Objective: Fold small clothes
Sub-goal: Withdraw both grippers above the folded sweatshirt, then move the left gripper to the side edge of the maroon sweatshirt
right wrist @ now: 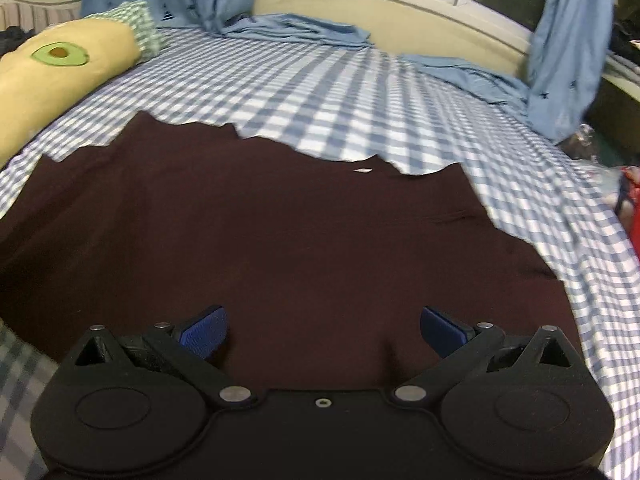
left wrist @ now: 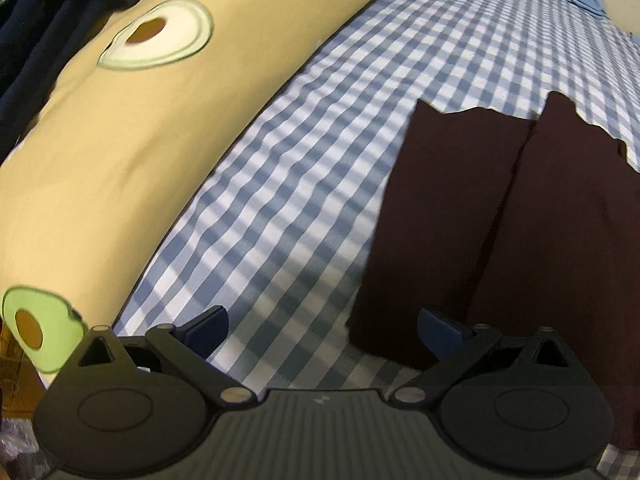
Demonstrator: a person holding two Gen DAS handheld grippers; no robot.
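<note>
A dark maroon garment [right wrist: 280, 232] lies flat on the blue-and-white checked bedsheet [right wrist: 320, 92]. In the left wrist view the same maroon garment [left wrist: 500, 220] fills the right side, with a fold line running down it. My left gripper [left wrist: 322, 330] hangs open above the checked bedsheet [left wrist: 280, 200] just left of the garment's edge, its blue pads [left wrist: 208, 330] wide apart with nothing between them. My right gripper [right wrist: 324, 330] stands open over the near part of the garment, nothing between its blue pads [right wrist: 206, 330].
A long yellow pillow [left wrist: 120, 140] with avocado prints lies along the left of the bed, also seen as the pillow [right wrist: 52, 76] at far left. Light blue cloth [right wrist: 296, 28] is bunched at the far bed edge below blue curtains [right wrist: 568, 40]. Dark fabric [left wrist: 36, 28] hangs at the upper left.
</note>
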